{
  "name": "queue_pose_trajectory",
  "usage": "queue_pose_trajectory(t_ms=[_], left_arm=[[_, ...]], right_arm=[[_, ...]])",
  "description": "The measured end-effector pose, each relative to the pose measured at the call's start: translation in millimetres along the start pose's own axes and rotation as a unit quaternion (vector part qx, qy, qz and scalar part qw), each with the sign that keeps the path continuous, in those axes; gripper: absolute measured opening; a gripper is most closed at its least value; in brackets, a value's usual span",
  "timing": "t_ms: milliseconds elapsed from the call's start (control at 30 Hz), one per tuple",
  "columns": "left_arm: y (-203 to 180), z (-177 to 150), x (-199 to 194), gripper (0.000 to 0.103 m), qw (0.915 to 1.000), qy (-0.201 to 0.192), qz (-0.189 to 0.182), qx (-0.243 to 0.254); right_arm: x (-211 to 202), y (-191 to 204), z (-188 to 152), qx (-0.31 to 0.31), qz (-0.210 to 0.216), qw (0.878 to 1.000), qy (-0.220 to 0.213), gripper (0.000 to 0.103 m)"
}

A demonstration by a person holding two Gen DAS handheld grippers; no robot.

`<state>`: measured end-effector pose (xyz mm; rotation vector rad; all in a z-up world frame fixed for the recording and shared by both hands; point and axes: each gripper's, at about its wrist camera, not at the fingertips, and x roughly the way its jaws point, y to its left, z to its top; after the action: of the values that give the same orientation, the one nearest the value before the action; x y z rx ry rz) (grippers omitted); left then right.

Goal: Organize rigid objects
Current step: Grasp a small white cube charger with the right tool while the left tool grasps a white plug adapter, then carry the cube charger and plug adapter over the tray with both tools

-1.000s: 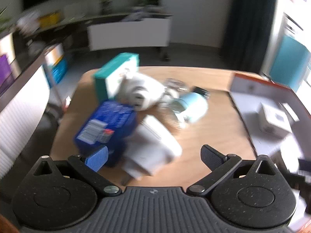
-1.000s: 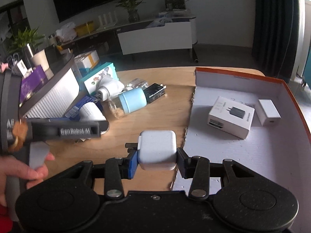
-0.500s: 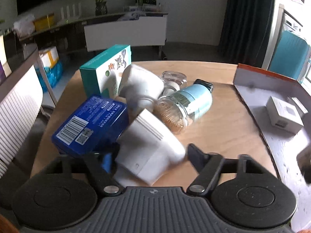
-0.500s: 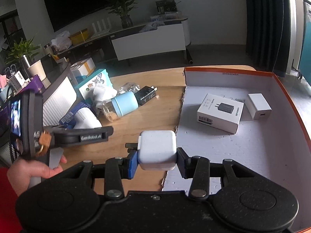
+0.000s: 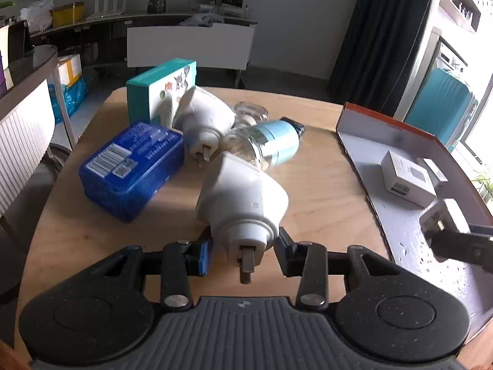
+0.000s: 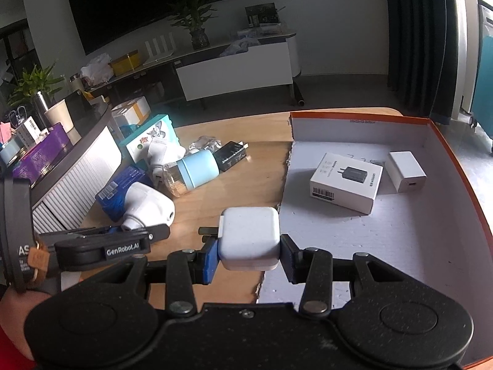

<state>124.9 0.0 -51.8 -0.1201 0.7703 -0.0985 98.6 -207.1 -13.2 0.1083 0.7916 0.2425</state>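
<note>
My left gripper (image 5: 244, 251) is shut on a white cone-shaped plug device (image 5: 243, 203), its metal prong pointing back at me; it also shows in the right wrist view (image 6: 148, 206). My right gripper (image 6: 249, 257) is shut on a white square charger (image 6: 249, 242), held at the near left edge of the orange-rimmed box (image 6: 456, 166). A white charger carton (image 6: 346, 182) and a small white adapter (image 6: 405, 171) lie in the box.
On the wooden table (image 5: 320, 178) lie a blue packet (image 5: 132, 166), a teal carton (image 5: 160, 89), a second white plug device (image 5: 203, 120), a light-blue-capped jar (image 5: 265, 145) and a black item (image 6: 231, 155). A white ribbed cabinet (image 6: 74, 178) stands at the left.
My left gripper moved in and closed on the white cone-shaped plug device. My right gripper, holding the charger, shifted towards the box.
</note>
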Motion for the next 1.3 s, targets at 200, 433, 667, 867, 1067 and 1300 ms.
queue_pose_trajectory(t_ms=[200, 433, 667, 867, 1067, 1300], left_arm=[[-2, 2, 1, 0.084, 0.9998, -0.004, 0.021, -0.005], [-9, 2, 12, 0.069, 0.9991, -0.018, 0.036, 0.012], [-14, 2, -1, 0.066, 0.9992, -0.029, 0.027, 0.007], [-27, 8, -26, 0.061, 0.9991, -0.041, 0.009, -0.001], [-41, 13, -40, 0.036, 0.9989, -0.046, -0.005, 0.007], [-23, 6, -21, 0.080, 0.9986, -0.029, 0.013, -0.041]], right_arm=[[-2, 1, 0, 0.000, 0.001, 1.000, -0.003, 0.051], [-3, 3, 0, -0.002, 0.004, 1.000, -0.004, 0.051], [-5, 3, 1, -0.001, 0.004, 1.000, -0.008, 0.051], [-12, 3, 4, -0.004, 0.004, 1.000, -0.021, 0.051], [-20, 1, 7, 0.000, 0.005, 1.000, -0.031, 0.051], [-24, -7, 4, 0.006, 0.000, 0.999, -0.032, 0.051]])
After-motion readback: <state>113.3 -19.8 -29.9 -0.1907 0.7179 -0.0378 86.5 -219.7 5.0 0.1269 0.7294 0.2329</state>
